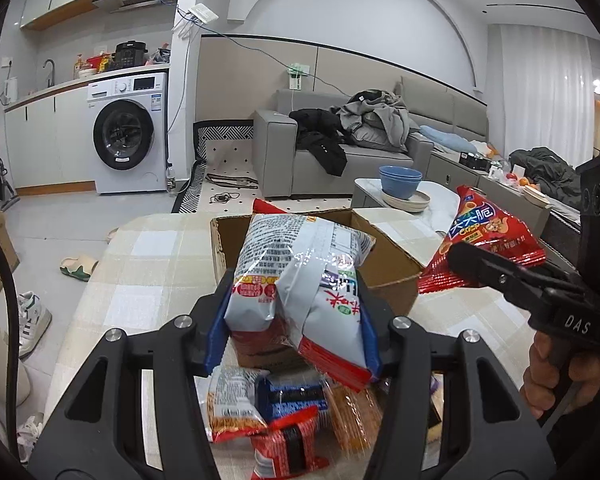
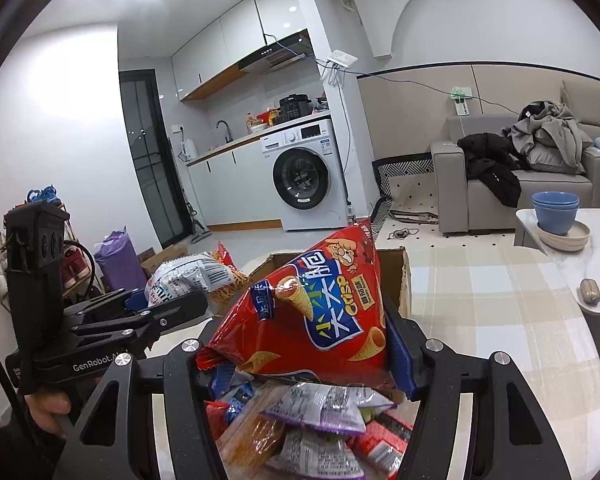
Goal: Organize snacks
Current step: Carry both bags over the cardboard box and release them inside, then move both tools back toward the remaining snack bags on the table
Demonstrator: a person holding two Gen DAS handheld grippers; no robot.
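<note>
L jaws clenched on my white snack bag (image 1: 300,280) | R jaws clenched on red crisp bag (image 2: 316,316) | cardboard box (image 1: 388,264) just ahead | loose snacks (image 1: 284,412) under jaws on table (image 1: 148,280)

Left tool (image 1: 296,320) is clamped on a white bag (image 1: 300,272), pointing slightly downward. Right tool (image 2: 304,344) grips a red bag (image 2: 316,304) likewise. A hand (image 1: 560,376) holds the right tool's handle.
</note>
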